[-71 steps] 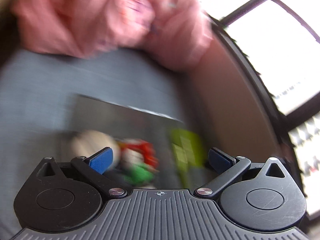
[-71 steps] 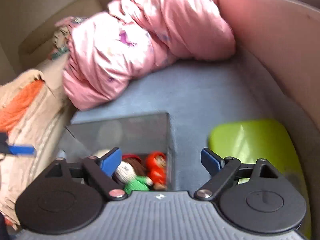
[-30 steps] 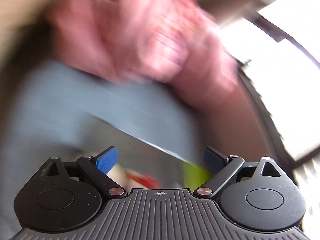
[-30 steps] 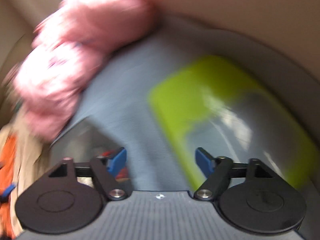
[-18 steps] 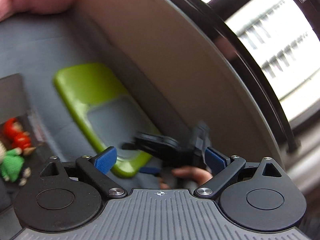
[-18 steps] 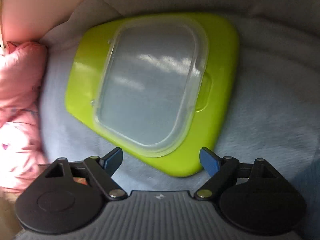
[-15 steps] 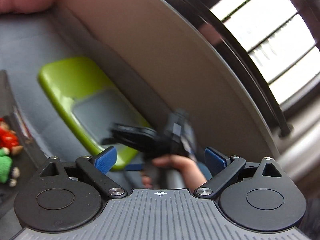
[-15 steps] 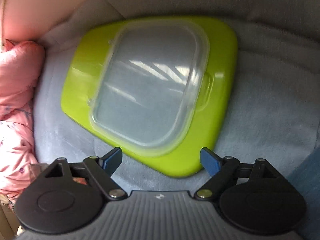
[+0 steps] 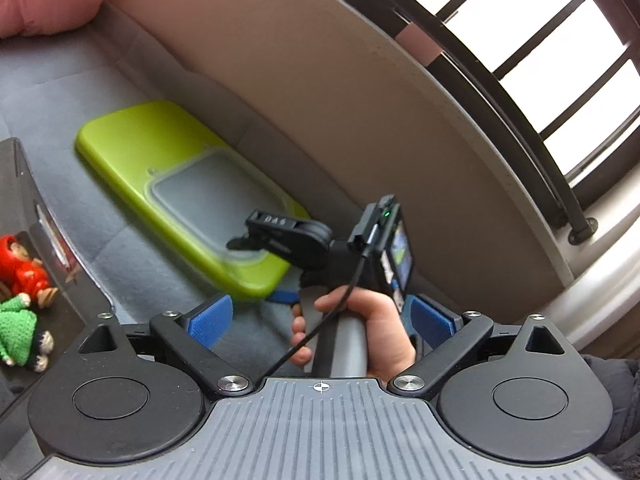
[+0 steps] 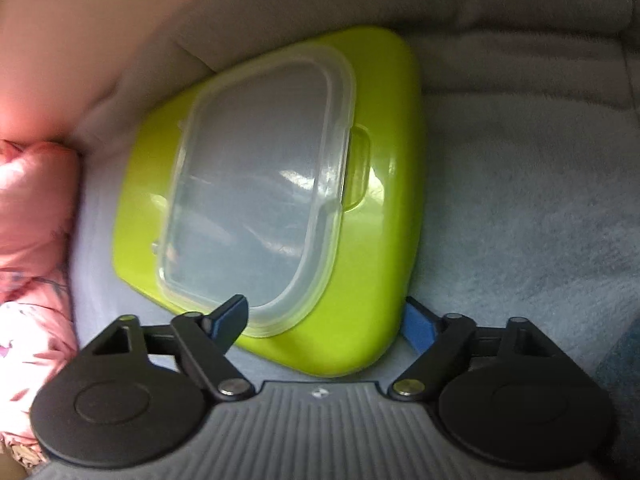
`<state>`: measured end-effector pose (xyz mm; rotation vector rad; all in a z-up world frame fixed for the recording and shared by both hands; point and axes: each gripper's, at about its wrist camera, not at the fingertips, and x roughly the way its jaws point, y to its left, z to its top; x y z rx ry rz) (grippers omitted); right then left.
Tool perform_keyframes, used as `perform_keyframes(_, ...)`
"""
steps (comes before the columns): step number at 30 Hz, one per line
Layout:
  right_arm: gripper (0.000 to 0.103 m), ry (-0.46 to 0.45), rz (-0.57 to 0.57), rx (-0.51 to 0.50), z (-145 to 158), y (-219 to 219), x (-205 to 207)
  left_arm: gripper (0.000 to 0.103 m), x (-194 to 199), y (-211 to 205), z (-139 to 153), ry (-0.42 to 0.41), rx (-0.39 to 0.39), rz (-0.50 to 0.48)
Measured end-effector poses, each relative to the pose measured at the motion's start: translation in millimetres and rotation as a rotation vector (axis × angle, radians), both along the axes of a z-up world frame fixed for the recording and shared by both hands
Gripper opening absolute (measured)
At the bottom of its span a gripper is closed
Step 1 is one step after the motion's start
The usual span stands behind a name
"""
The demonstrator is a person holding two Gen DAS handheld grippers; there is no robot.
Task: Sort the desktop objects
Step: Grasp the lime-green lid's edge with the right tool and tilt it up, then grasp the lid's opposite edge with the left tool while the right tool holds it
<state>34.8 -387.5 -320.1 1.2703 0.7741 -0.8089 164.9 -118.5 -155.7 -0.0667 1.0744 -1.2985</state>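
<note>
Left gripper (image 9: 318, 322): was held with its 2 blue-padded fingers spread wide, nothing between them, above the grey cushion (image 9: 132, 264).
Right gripper (image 10: 326, 322): was seen with its jaws spread; the near corner of the lime-green lid (image 10: 372, 264) was straddled, 1 blue pad above the clear panel (image 10: 256, 200), the other just beside the lid's right edge. Contact could not be told.
Right hand (image 9: 372, 328): was wrapped around the right gripper's grey handle, as seen from the left wrist view.
Lime-green lid: was laid flat on the grey cushion, near the beige backrest (image 9: 320, 80).
Grey bin (image 9: 52, 232): was placed left of the lid, apart from it; 2 knitted dolls were held inside, 1 red (image 9: 24, 268), 1 green (image 9: 18, 330).
Pink quilt (image 10: 28, 248): was bunched farther back on the cushion.
Window bars (image 9: 520, 40): were seen behind the backrest.
</note>
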Motion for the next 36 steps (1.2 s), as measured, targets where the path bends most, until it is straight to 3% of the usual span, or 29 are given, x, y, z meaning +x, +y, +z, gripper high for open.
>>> perform_keyframes(6, 0.083, -0.123, 0.065, -0.209, 31, 31, 1, 0.099, -2, 1, 1, -0.009, -0.004, -0.005)
perform_keyframes(9, 0.083, -0.203, 0.046, -0.291, 46, 32, -3, 0.099, 2, 3, -3, 0.007, -0.003, 0.006)
perform_keyframes(13, 0.086, -0.304, 0.018, -0.376, 63, 28, -1, 0.099, 22, 8, -17, 0.105, -0.021, 0.068)
perform_keyframes(16, 0.086, -0.355, -0.013, -0.360, 67, 13, 11, 0.103, 45, 19, -35, 0.258, -0.072, 0.163)
perform_keyframes(19, 0.083, -0.421, -0.051, -0.336, 70, -5, 19, 0.103, 51, 16, -41, 0.263, -0.076, 0.228)
perform_keyframes(21, 0.082, -0.458, -0.064, -0.310, 67, -14, 25, 0.103, 57, 6, -44, 0.327, -0.088, 0.248)
perform_keyframes(23, 0.070, -0.470, -0.084, -0.273, 55, -26, 30, 0.103, 70, -8, -48, 0.455, -0.126, 0.249)
perform_keyframes(25, 0.038, -0.451, -0.076, -0.212, 40, -40, 42, 0.103, 89, -26, -49, 0.537, -0.128, 0.269)
perform_keyframes(27, 0.034, -0.453, -0.074, -0.147, 28, -53, 52, 0.103, 114, -45, -52, 0.579, -0.091, 0.349)
perform_keyframes(30, 0.024, -0.526, -0.037, -0.088, 26, -63, 50, 0.103, 151, -67, -69, 0.637, -0.011, 0.503)
perform_keyframes(32, 0.023, -0.571, -0.017, -0.087, 30, -68, 51, 0.103, 172, -81, -87, 0.696, 0.041, 0.594)
perform_keyframes(36, 0.020, -0.639, -0.027, -0.045, 31, -80, 45, 0.103, 197, -101, -145, 0.908, 0.033, 0.736)
